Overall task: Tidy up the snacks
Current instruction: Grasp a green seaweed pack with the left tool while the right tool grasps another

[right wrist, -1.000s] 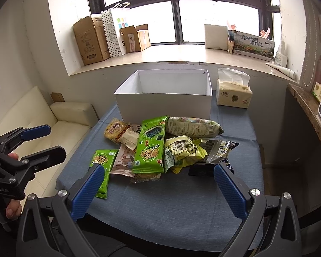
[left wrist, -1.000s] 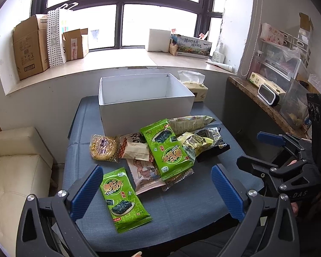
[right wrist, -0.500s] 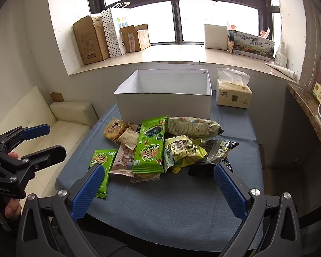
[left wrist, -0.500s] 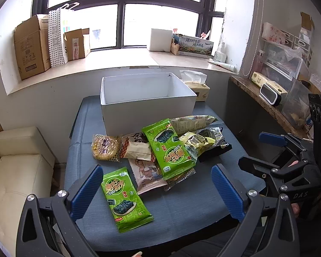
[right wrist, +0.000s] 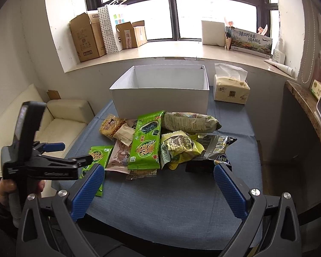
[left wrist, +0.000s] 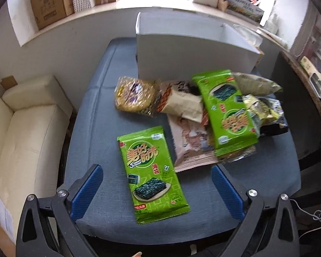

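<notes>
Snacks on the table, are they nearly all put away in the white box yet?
Not yet. Nothing looks done: what shows of the inside of the white box is bare, and the snack pile lies on the table. In hand: nothing. Both tongs are open, the left tongs over the lone green seaweed packet, the right tongs empty. Every snack is left.

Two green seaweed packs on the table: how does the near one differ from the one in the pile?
The near green pack lies alone and flat on the blue table; the far green pack rests tilted on top of the other snacks. The near pack's picture of seaweed faces the left tongs; the far pack is turned the other way, its picture toward the white box. Both share the same green printed design, and neither is in the box.
</notes>
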### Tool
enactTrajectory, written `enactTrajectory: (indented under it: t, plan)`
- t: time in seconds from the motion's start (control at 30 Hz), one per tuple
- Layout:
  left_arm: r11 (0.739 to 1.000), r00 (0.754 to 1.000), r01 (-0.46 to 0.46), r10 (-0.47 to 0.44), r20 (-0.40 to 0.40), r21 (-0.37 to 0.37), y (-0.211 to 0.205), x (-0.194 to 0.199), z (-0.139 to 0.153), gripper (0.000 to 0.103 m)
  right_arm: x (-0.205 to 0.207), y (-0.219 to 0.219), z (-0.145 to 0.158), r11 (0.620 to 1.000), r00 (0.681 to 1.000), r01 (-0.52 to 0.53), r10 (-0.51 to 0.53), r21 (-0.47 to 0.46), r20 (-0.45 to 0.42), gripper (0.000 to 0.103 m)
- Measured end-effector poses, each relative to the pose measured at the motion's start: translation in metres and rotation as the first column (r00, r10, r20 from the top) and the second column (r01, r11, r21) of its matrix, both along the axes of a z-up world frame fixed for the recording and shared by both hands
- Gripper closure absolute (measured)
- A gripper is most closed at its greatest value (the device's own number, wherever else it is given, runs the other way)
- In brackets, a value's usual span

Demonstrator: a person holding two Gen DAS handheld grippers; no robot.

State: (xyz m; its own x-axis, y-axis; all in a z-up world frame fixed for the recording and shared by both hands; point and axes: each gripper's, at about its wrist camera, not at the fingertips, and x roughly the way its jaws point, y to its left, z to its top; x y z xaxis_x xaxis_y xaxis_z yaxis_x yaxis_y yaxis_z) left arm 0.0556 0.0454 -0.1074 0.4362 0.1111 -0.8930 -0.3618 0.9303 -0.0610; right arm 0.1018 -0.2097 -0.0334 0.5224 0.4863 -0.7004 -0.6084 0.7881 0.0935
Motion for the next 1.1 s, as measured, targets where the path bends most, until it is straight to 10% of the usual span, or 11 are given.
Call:
enactTrajectory:
  t: [0.57, 0.7, 1.1]
  plan:
    - [0.998, 0.986, -0.055, 0.051, -0.159, -0.018, 0.019, 0.012, -0.091, 0.001, 0.002, 0.005, -0.013, 1.000, 0.999, 0.005, -0.006, -0.021, -0.034, 0.000]
    - [0.999, 0.991, -0.036, 0.036, -0.127, 0.008, 0.003, 0.000, -0.073, 0.029, 0.003, 0.007, -0.015, 1.000, 0.999, 0.007, -0.008, -0.026, -0.042, 0.000]
    - [1.000, 1.000, -0.016, 0.016, 0.007, 0.003, 0.011, -0.025, -0.021, 0.033, 0.010, 0.017, -0.022, 0.999, 0.998, -0.010, 0.007, -0.040, -0.055, 0.000]
